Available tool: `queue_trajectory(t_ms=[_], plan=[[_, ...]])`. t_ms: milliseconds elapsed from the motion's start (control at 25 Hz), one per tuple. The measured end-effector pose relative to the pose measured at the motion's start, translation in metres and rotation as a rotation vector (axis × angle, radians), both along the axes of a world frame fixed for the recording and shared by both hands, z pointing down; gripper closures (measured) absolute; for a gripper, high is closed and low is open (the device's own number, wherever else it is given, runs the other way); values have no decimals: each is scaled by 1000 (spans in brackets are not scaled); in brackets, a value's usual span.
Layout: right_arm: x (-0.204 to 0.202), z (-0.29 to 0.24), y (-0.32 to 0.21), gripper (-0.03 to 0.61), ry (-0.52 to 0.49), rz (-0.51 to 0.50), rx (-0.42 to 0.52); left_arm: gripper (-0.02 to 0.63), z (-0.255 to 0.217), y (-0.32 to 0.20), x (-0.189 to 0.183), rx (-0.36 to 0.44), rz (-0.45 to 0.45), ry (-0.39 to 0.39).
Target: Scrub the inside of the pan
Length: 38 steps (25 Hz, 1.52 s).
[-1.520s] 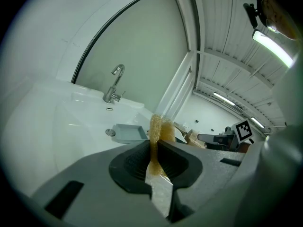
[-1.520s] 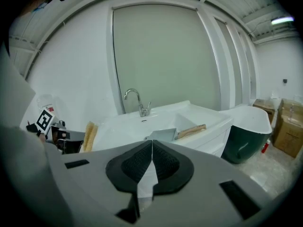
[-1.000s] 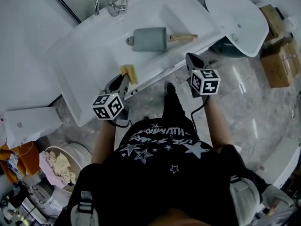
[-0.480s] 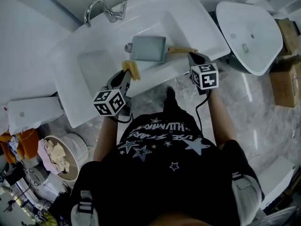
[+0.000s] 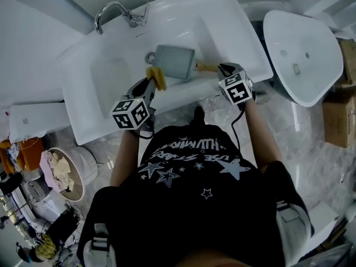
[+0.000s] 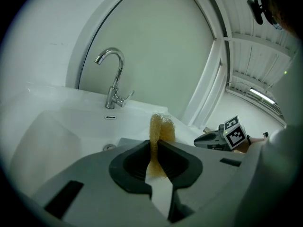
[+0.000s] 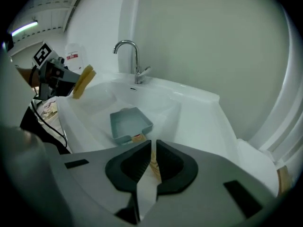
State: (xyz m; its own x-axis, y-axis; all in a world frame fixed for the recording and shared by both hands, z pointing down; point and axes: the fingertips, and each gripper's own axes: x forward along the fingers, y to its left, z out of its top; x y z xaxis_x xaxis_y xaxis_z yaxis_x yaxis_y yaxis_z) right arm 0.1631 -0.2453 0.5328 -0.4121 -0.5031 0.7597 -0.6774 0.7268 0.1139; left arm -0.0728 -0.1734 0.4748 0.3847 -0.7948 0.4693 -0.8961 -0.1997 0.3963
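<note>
- head view: a person stands at a white sink point(image 5: 245, 43), where a square grey pan point(image 5: 175, 62) lies in the basin below the faucet point(image 5: 111, 13). the left gripper point(image 5: 150, 86) holds a yellow scouring pad point(image 5: 156, 78) at the pan's near-left edge. the right gripper point(image 5: 223, 69) is at the pan's wooden handle point(image 5: 204, 67).
- left gripper view: the jaws are clamped on the scouring pad point(image 6: 162, 129), which stands up past their tips. the right gripper point(image 6: 213, 138) shows off to the right.
- right gripper view: the jaws are almost together, pinching the wooden handle point(image 7: 154, 167). the pan point(image 7: 129, 123) sits just ahead in the basin.
</note>
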Motion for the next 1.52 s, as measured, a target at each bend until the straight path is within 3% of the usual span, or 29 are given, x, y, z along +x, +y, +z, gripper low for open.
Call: queue_trajectory(t_ms=[80,160,360,720,1040,1320,1520], plan=[[-2,8,-3,548,10,-50,-40,563,1,-3,3,-2,-27,-5],[-2,16,-4,471,28,-93,-83,563,2,-5,4,-5,-50,-9],[-10,38,-4,418,111,-224,-166,563,6,-15,8,-19,-76,-37],[-22,64,-1,410,315,-354,-239,563,9,-12,10,-38,-101,-42],[-25,77,-3,436,434,-331,-274,563,33,-18,8,-97,29,-39],[-22,79,-7,437,451,-328,-316,563,66,-43,26,-186,193,-48],[-21,80,-6,440,462,-332,-321,563,82,-59,38,-209,249,-33]])
